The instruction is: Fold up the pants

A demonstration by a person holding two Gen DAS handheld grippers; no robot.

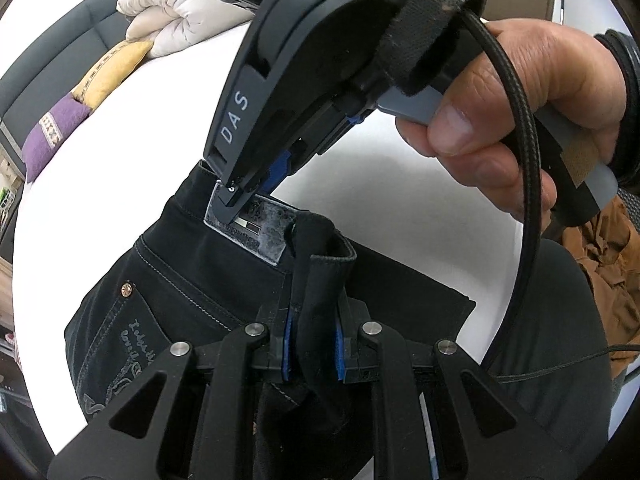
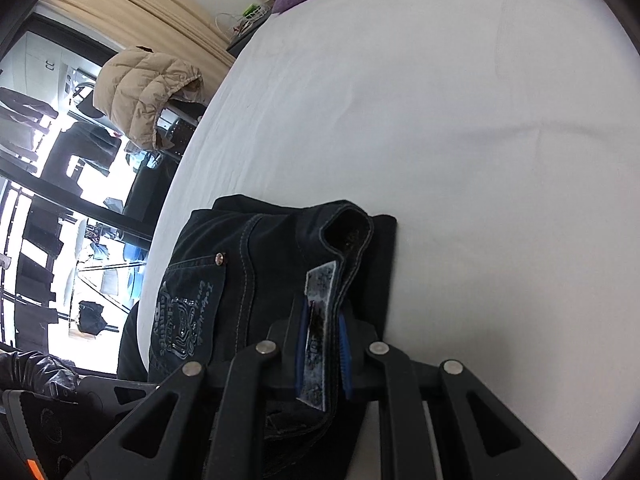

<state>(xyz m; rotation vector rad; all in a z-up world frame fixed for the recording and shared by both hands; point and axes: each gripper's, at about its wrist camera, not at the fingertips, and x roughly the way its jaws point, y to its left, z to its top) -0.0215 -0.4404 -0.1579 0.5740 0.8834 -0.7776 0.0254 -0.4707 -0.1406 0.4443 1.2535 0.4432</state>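
1. Right up close, the left gripper [image 1: 314,354] has its blue-padded jaws clamped on a bunched fold of the dark pants [image 1: 168,280], pinching the fabric upright between the pads.
2. Just past it, the right gripper [image 1: 240,192] comes in from above, held in the person's right hand [image 1: 516,104]; its jaws are closed on the waistband, right at the pale patch label [image 1: 256,232].
3. From the right wrist camera, that label [image 2: 320,320] sits squeezed between the blue pads [image 2: 345,356].
4. The pants [image 2: 224,276] lie folded in a compact stack on the white bed sheet [image 2: 440,120], embroidered back pocket [image 2: 188,312] facing up.
5. Further off, a purple pillow [image 1: 52,132], a yellow pillow [image 1: 108,72] and a cream duvet [image 1: 176,16] sit at the bed's far edge.
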